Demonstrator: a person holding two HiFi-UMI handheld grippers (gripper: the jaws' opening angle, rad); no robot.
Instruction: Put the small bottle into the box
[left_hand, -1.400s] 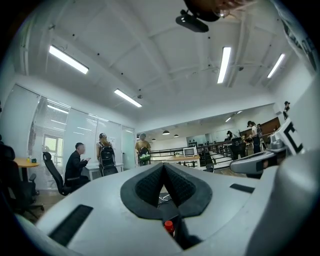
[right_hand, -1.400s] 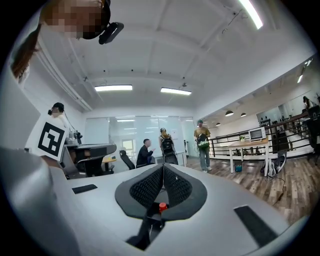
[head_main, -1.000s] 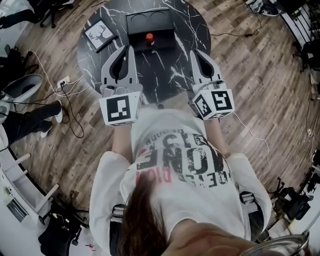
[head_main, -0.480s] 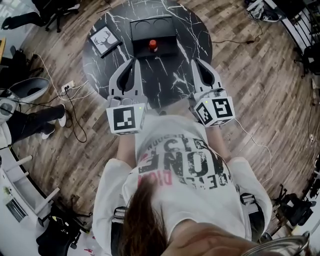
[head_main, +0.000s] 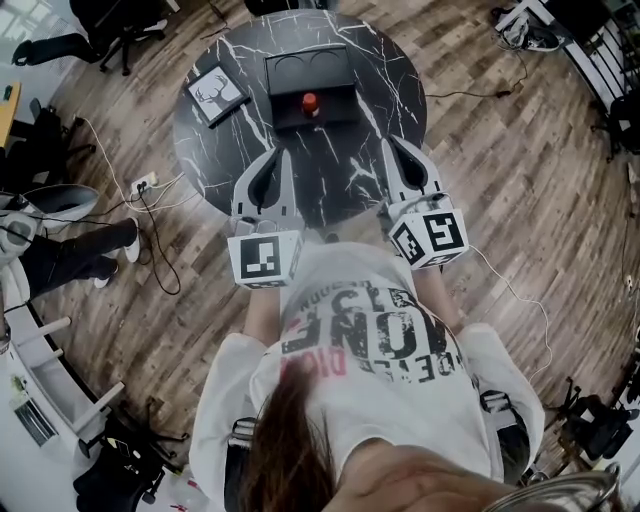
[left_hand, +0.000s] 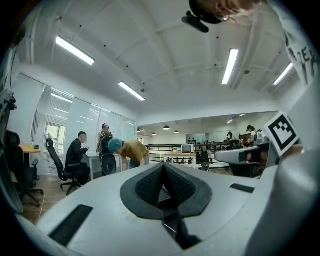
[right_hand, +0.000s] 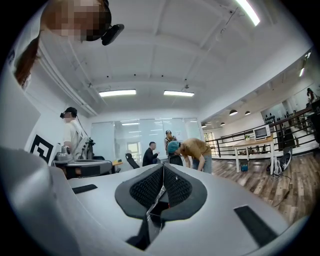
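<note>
Well ahead of both closed, empty jaws sits the small bottle (head_main: 310, 102); left gripper (head_main: 277, 153) just drifts inward a bit; real reach not started.

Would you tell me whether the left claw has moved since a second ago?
Yes. The left claw has drawn back toward the person, away from the small bottle standing on the round table.

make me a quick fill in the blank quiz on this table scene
1. The bottle has a ___ cap.
2. In the head view, the picture lies to the ___ of the box.
3. The left tool and the right tool both have their jaws ___, with nothing between them.
4. The table top is ___ in shape.

Missing words: red; left; shut; round
</note>
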